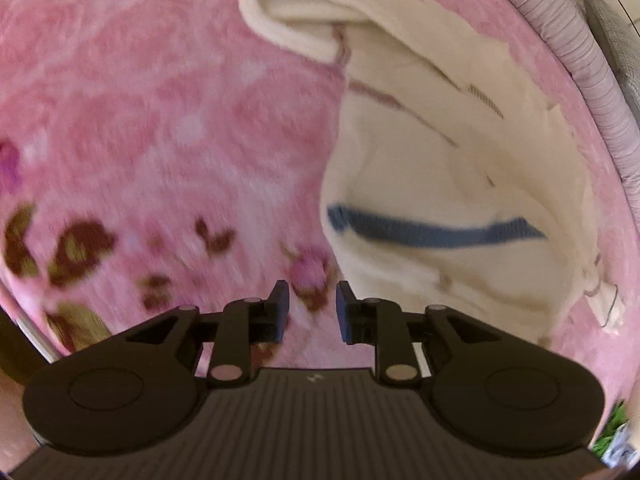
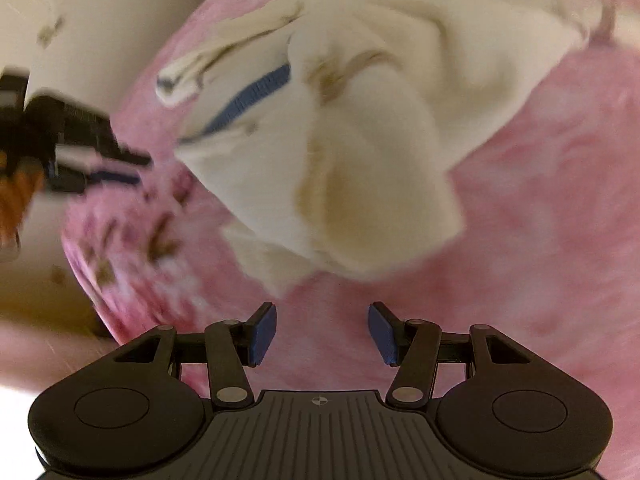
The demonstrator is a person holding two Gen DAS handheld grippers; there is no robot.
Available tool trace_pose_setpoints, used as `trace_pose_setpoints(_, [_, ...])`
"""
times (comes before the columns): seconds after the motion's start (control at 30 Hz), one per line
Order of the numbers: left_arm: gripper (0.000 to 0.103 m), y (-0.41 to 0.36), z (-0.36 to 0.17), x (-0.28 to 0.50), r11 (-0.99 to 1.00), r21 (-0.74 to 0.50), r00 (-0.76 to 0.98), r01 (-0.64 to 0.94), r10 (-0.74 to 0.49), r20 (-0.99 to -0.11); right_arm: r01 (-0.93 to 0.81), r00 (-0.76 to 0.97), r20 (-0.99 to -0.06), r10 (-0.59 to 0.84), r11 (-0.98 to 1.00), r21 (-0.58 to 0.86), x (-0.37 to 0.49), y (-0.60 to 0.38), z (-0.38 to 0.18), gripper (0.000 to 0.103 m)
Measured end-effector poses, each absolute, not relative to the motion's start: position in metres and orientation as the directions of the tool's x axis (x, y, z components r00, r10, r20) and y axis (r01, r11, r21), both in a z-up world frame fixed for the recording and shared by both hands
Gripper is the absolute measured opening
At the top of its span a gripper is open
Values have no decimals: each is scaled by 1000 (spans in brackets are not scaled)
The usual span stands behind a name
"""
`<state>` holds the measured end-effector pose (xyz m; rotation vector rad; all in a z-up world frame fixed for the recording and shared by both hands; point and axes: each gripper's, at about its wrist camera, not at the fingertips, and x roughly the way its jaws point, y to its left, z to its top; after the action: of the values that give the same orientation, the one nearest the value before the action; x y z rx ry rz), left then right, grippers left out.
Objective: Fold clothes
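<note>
While both grippers (image 1: 312, 308) (image 2: 322, 332) gape empty, cream garment (image 2: 360, 140) lies bunched, seemingly blue-striped, on pink blanket (image 2: 540, 220).

No readable words, brands or numbers appear anywhere. Each black ribbed gripper body (image 1: 316, 420) (image 2: 320, 436) carries only a tiny white emblem, too small to identify.

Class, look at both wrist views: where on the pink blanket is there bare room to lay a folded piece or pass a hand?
Bare blanket lies left of the cream garment, above the open left gripper. In the right view, more free blanket lies between the garment and the open right gripper, and to its right. It is crowded by the garment's bunched folds.
</note>
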<state>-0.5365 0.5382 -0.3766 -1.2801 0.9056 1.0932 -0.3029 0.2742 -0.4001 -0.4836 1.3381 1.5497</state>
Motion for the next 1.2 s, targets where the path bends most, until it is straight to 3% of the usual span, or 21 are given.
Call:
trace_pose_setpoints(0.17, [20, 527, -386, -537, -102, -336, 327, -936, 93, -940, -746, -381, -736, 560, 284, 602, -312, 290, -414, 53])
trace_pose_setpoints(0.2, [19, 526, -385, -536, -106, -344, 335, -933, 93, -938, -780, -350, -760, 547, 279, 561, -318, 296, -414, 35])
trace_pose_setpoints(0.23, [19, 526, -384, -535, -110, -352, 343, -929, 93, -935, -837, -330, -778, 534, 215, 503, -324, 300, -409, 26])
trace_pose_setpoints(0.33, [19, 527, -377, -530, -96, -388, 377, -917, 114, -919, -957, -252, -820, 514, -9, 288, -337, 303, -389, 14])
trace_pose_setpoints(0.43, [19, 523, -368, -523, -79, -430, 419, -899, 128, -899, -980, -128, -819, 559, -199, 17, -327, 283, -355, 11])
trace_pose_setpoints(0.53, [19, 510, -364, -510, -66, -486, 477, -872, 115, -871, -926, 2, -758, 653, -285, -248, -299, 253, -311, 9])
trace_pose_setpoints(0.6, [19, 496, -367, -493, -51, -513, 507, -857, 91, -857, -879, 4, -734, 679, -348, -327, -280, 229, -291, 9])
trace_pose_setpoints(0.73, [20, 469, -375, -465, -65, -531, 527, -845, 65, -847, -803, 109, -860, 499, -466, -372, -252, 185, -335, 9])
trace_pose_setpoints(0.87, [22, 438, -378, -447, -48, -492, 487, -869, 82, -869, -718, 356, -838, 413, -453, -529, -215, 154, -389, 9])
trace_pose_setpoints(0.9, [23, 432, -379, -445, -38, -469, 464, -883, 86, -882, -761, 328, -866, 378, -437, -479, -204, 151, -388, 9])
trace_pose_setpoints(0.97, [23, 415, -379, -443, -39, -424, 418, -905, 103, -903, -924, 138, -945, 296, -306, -231, -171, 147, -375, 11])
trace_pose_setpoints(1.03, [25, 401, -378, -445, -55, -377, 367, -925, 135, -920, -997, -71, -957, 282, -53, 58, -131, 142, -364, 22])
trace_pose_setpoints(1.07, [25, 394, -378, -448, -68, -350, 337, -934, 155, -929, -983, -146, -943, 301, 62, 172, -114, 139, -363, 24])
trace_pose_setpoints(1.13, [27, 384, -382, -454, -84, -289, 270, -954, 189, -944, -905, -240, -901, 360, 253, 342, -85, 134, -365, 40])
trace_pose_setpoints(1.2, [31, 376, -388, -462, -102, -232, 207, -967, 213, -955, -829, -291, -863, 414, 341, 443, -75, 142, -368, 48])
